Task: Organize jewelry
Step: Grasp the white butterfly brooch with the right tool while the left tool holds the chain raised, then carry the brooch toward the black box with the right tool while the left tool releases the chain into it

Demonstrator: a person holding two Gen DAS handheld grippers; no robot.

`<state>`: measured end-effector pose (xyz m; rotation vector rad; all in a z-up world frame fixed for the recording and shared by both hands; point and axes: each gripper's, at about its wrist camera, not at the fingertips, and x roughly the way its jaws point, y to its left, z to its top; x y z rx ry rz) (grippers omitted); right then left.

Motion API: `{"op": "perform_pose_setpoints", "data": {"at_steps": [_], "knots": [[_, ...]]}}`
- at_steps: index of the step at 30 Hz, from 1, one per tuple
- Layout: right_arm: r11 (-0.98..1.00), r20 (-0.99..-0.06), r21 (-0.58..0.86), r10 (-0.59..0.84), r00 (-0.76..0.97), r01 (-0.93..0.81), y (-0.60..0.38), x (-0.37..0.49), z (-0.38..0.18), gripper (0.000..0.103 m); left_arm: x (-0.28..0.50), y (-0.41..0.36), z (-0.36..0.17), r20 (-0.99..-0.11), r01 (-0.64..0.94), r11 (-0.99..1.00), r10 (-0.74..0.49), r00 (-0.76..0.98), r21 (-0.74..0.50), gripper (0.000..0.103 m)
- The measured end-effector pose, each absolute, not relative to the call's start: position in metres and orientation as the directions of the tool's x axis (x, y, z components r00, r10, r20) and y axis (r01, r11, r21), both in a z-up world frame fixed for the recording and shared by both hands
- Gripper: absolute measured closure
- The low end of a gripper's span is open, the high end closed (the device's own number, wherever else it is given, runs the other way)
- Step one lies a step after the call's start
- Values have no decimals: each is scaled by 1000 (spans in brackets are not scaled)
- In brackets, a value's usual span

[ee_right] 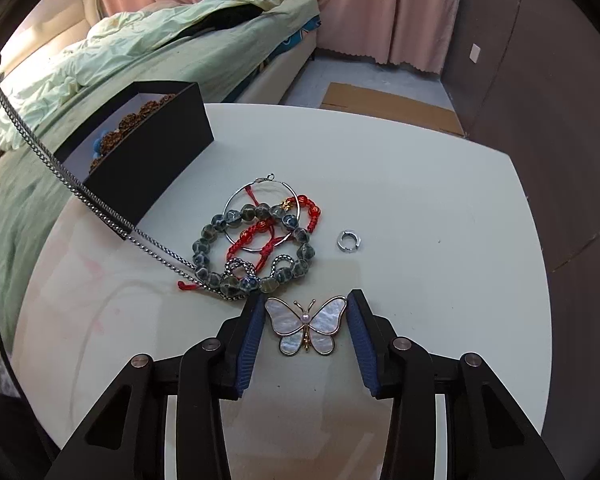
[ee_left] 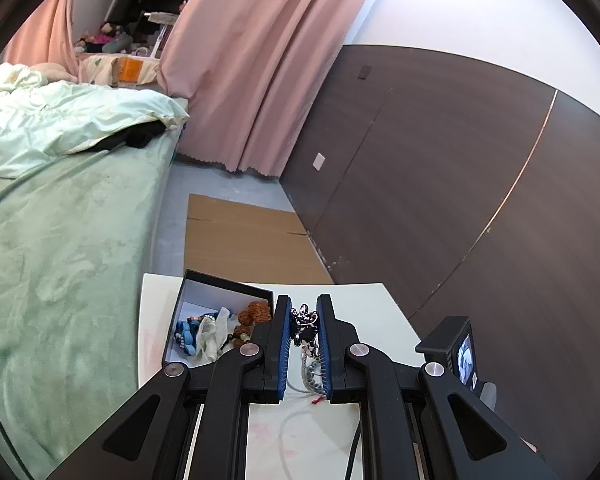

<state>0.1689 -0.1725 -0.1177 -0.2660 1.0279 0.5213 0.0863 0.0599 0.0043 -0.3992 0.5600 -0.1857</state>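
My left gripper is shut on a silver chain necklace with a dark pendant, held above the white table; its chain hangs taut down to the jewelry pile. My right gripper is open around a mother-of-pearl butterfly brooch lying on the table, fingers apart from it. The pile holds a grey bead bracelet, a red cord bracelet and a wire hoop. A small silver ring lies apart. A black box holds more jewelry.
A bed with green bedding stands left of the table. Pink curtains, a dark wall panel and flat cardboard on the floor lie beyond. The right gripper's camera body shows at the right of the left wrist view.
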Motion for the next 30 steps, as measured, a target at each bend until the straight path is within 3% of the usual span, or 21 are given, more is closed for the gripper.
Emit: {"op": "perform_pose_setpoints", "data": {"at_steps": [11,22,30], "knots": [[870,-791,257,439,426,-420,-199,174,-79,60,76,44,43,-412,120,908,-297,861,-402,90],[818,-694,378,561,452,-434,-201,166,-53,60,70,29,109,-369,127,948,-234,900,-290,90],[807,-677,417,582,450,-418,-203,170,-52,60,62,25,161,-313,110,972,-172,934,-208,90]]}}
